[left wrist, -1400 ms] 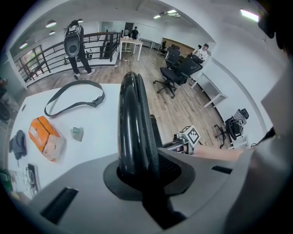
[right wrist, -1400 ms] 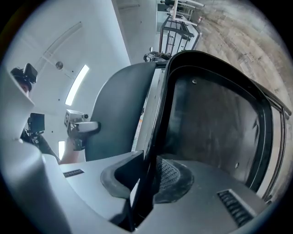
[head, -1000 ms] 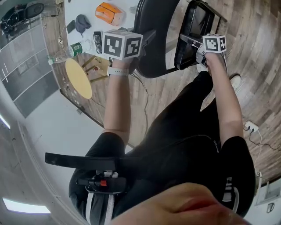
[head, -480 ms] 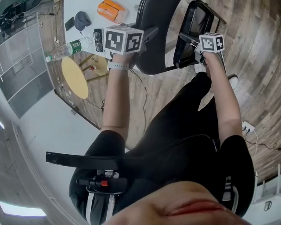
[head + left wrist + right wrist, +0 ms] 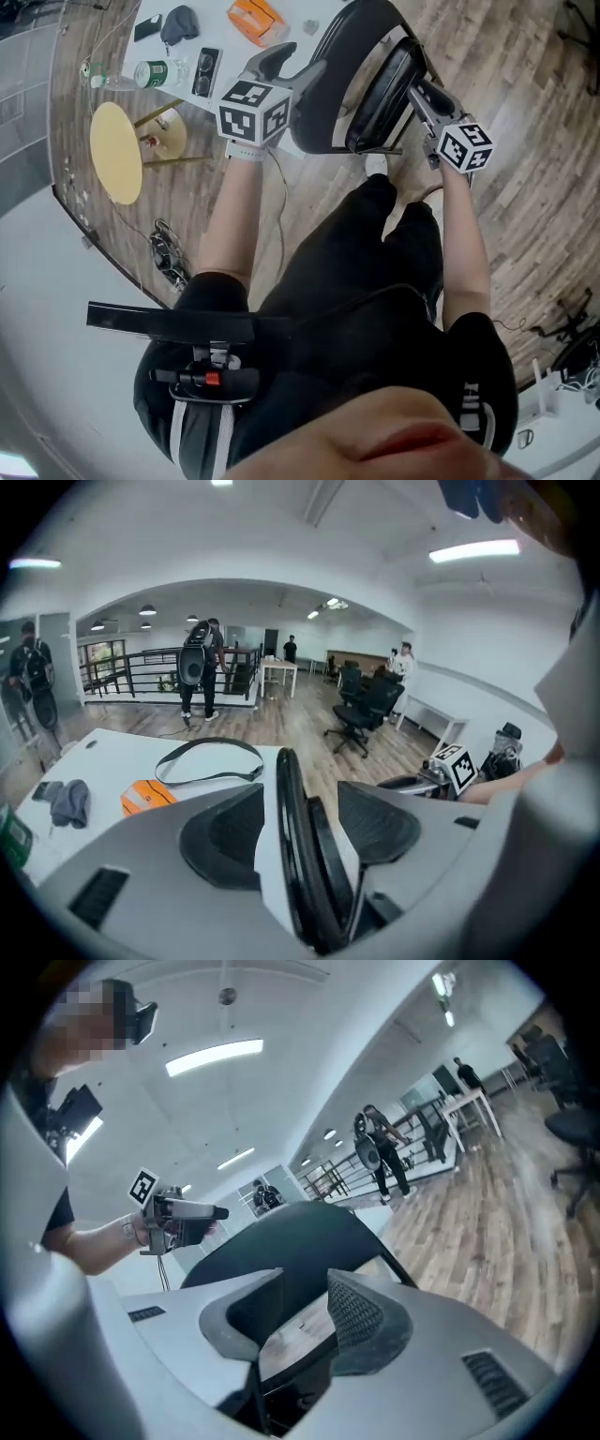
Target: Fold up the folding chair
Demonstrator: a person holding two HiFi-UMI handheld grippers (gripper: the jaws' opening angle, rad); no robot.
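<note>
In the head view, the folding chair [image 5: 361, 84] is standing in the upper middle of the frame on the wooden floor [image 5: 525, 187]. Its seat and back are lying close together, so the fold looks done, or very nearly. What seems left is letting go cleanly and leaving the chair somewhere steady. The left forearm is reaching straight up the frame and carrying the left tongs [image 5: 281, 64] at the chair's left edge. The right arm is stretching toward the upper right, with the right tongs [image 5: 422, 94] angled in at the chair's right side. The white worktop [image 5: 225, 37] is sitting in the upper left, just beside the chair.

In the left gripper view, these tongs have just been opening and are standing wide. The chair's thin dark rim is running up between the pads, with pale gaps showing on both sides, so nothing is being pinched. An orange pouch [image 5: 150, 797] and a black strap [image 5: 211, 761] are lying on the worktop beyond.

In the right gripper view, these tongs have just been opening too, but only to a narrow gap. A dark frame bar is crossing low between the pads and floor is showing through above it, so I judge the grip released. The chair's dark back is filling the middle of the frame.
</note>
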